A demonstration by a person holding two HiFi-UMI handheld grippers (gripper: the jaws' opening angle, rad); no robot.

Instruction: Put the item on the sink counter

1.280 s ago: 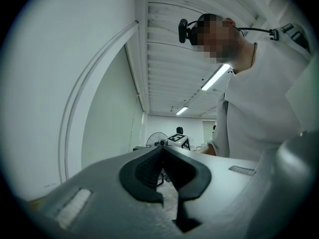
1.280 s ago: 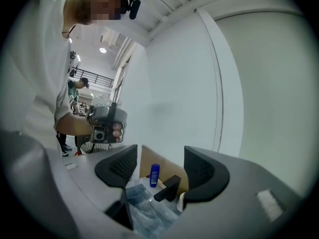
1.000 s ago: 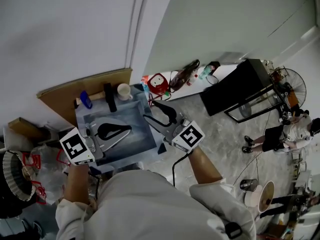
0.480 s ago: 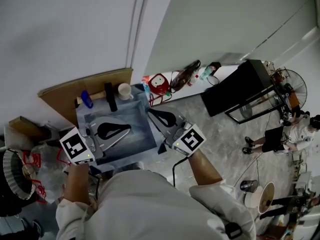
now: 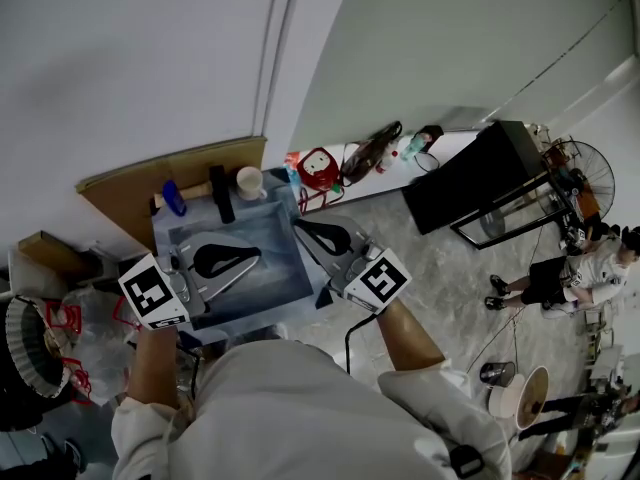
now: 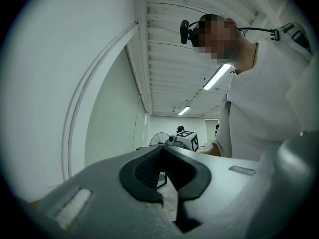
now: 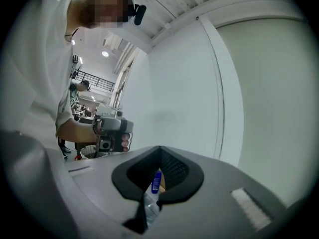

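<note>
While they hang just over the sink, left gripper and right gripper are clenched on nothing, likely because the job's done. A blue bottle, probably the item, stands beside a mug on the counter behind the sink.

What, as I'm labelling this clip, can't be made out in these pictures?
- Sink floor: head view, partly covered by the shut left gripper.
- Blue bottle: right gripper view, only a sliver shows through the gap in the shut right gripper.
- Cup and dark block behind the basin: head view, too small to identify.
- Which item is meant: no view tells.
</note>
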